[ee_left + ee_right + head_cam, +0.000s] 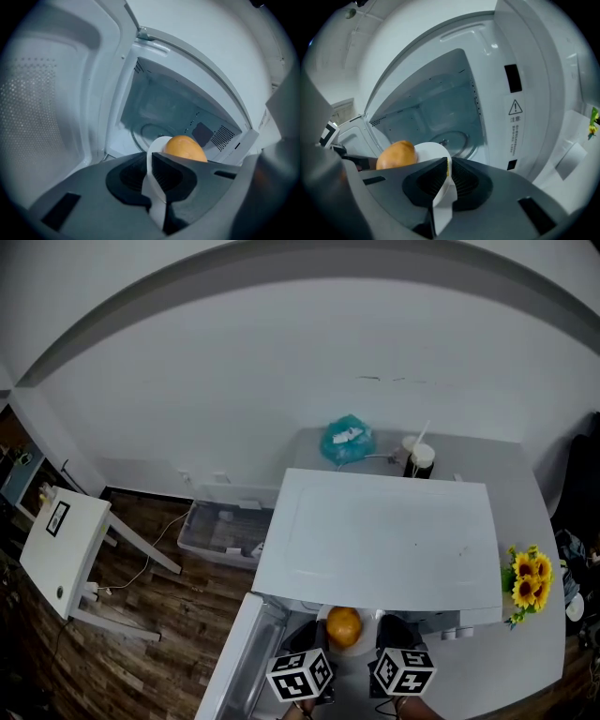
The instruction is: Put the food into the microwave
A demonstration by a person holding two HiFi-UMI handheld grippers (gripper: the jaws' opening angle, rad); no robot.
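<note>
A round orange-yellow piece of food (pixel 344 625) lies on a small white plate (pixel 324 619) held at the mouth of the white microwave (pixel 375 540). The microwave's door (pixel 239 652) hangs open to the left. My left gripper (pixel 312 641) is shut on the plate's left rim and my right gripper (pixel 392 638) on its right rim. In the left gripper view the jaws (pixel 152 174) pinch the plate (pixel 157 149), with the food (pixel 184 147) just beyond. In the right gripper view the jaws (pixel 446 176) clamp the plate (pixel 432 153), the food (pixel 396 155) to the left and the glass turntable (pixel 457 140) ahead.
On the counter behind the microwave sit a blue bag (pixel 347 440) and a lidded cup with a straw (pixel 419 457). Sunflowers (pixel 530 579) stand to the right. On the wooden floor at left are a clear plastic bin (pixel 223 526) and a white stool (pixel 66 545).
</note>
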